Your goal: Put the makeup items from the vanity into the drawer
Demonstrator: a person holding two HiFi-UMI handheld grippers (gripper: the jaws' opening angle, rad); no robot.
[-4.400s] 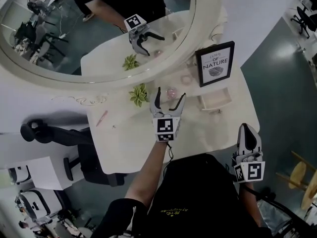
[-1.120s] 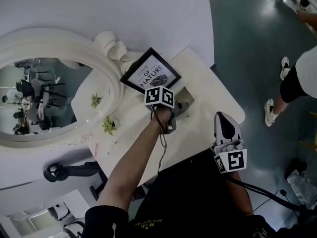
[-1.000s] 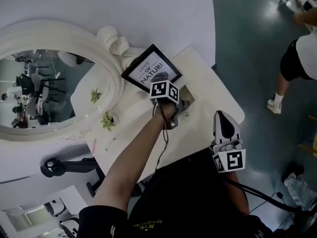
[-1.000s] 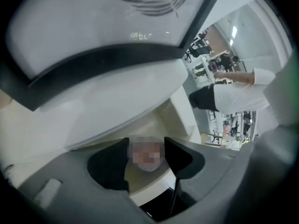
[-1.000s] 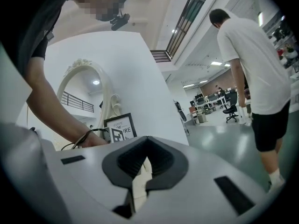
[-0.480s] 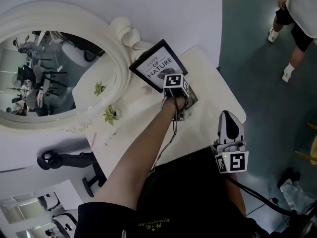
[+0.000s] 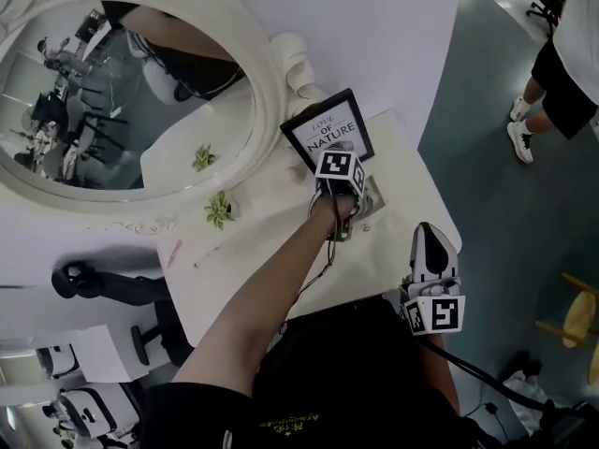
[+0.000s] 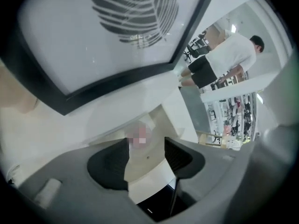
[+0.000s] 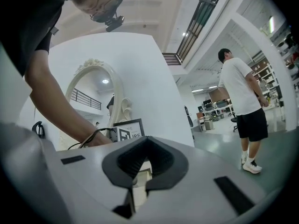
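My left gripper (image 7: 354, 197) points steeply down into the small open drawer (image 7: 374, 195) of the white vanity (image 7: 271, 251), just in front of the framed print (image 7: 329, 131). In the left gripper view its jaws (image 8: 145, 141) stand apart, with nothing pressed between the pads. A small pinkish item (image 8: 138, 135), blurred, lies on the drawer floor (image 8: 156, 120) just past the tips. My right gripper (image 7: 429, 232) hangs off the vanity's near right edge, pointing level; its jaws (image 9: 144, 146) meet with nothing in them. A pink stick (image 7: 173, 252) lies at the vanity's left end.
A big oval mirror (image 7: 131, 92) backs the vanity, with a small green plant (image 7: 220, 210) at its foot. An office chair (image 7: 94, 283) stands left of the table. A person in a white shirt and black shorts (image 7: 562, 64) is on the floor at the right.
My left gripper stays at the drawer and has lifted slightly. My right gripper has risen a little beside the table. The head view has swung, and the bystander has moved.
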